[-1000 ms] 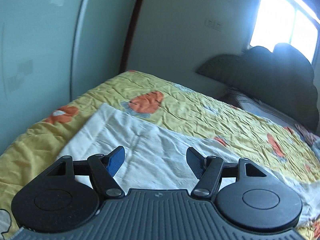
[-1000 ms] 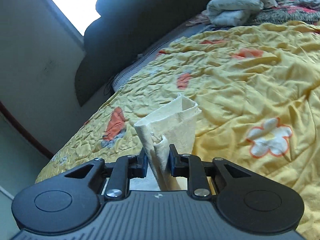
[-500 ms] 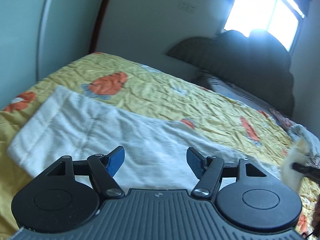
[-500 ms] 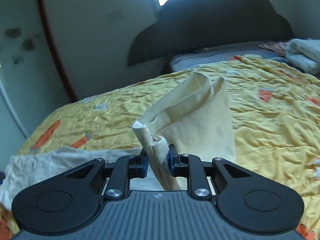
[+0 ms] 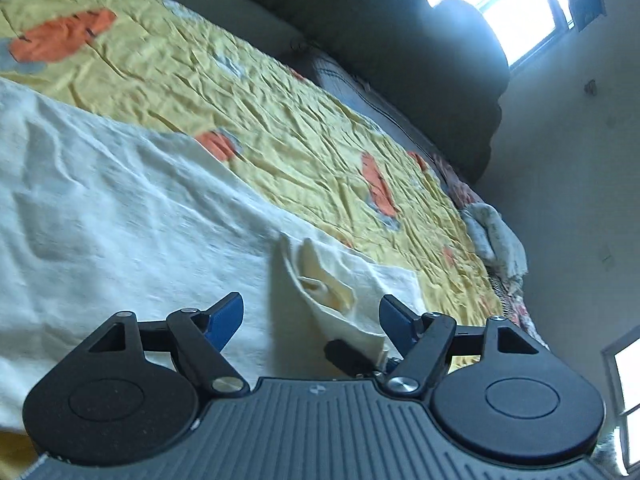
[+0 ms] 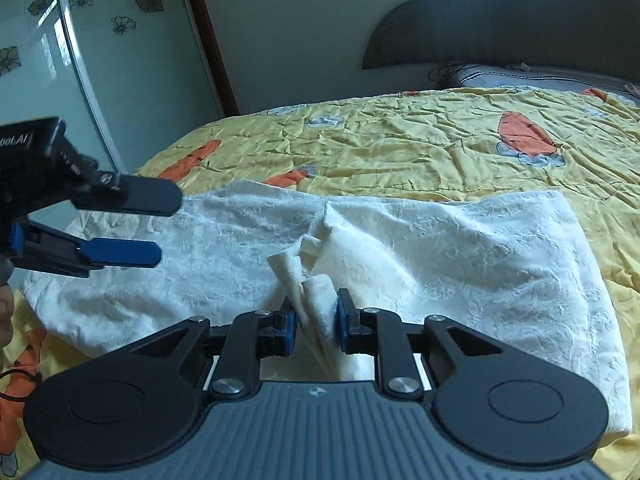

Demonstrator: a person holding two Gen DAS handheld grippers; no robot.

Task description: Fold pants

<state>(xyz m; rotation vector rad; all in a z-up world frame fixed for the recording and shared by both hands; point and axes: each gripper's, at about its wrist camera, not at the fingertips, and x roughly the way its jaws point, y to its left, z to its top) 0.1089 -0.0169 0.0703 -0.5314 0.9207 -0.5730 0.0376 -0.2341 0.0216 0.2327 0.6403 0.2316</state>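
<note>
Right gripper (image 6: 316, 326) is clamped on a bunched cuff end of the cream pants (image 6: 460, 260); a second ago that end hung over bare yellow quilt (image 6: 400, 140), now it sits over the spread body of the pants, which lie flat across the bed. So the leg end has been carried across and the fold-over is underway, not yet laid down.

The held fabric stands up from the jaws as a ridge, with a loose loop trailing behind it onto the layer below. It is not aligned to any edge I can confirm from here.

Left gripper (image 5: 310, 316) has swung round too: earlier it looked across the waistband side toward the wall, now it faces the headboard (image 5: 400, 48), with the lifted fold (image 5: 320, 280) and the tip of the right gripper's finger in front of it. Its jaws are apart and opening wider, with nothing pressed between the pads. In the right wrist view it hovers near the left edge of the pants, just above the cloth; contact can't be judged.

Read: the left looks set to take a second point on the carried end or pin the lower layer. Risk is that the bunched cuff drops as a lump, so it likely needs spreading before release.

Folded laundry (image 5: 496, 236) sits at the far side of the bed, well clear.
</note>
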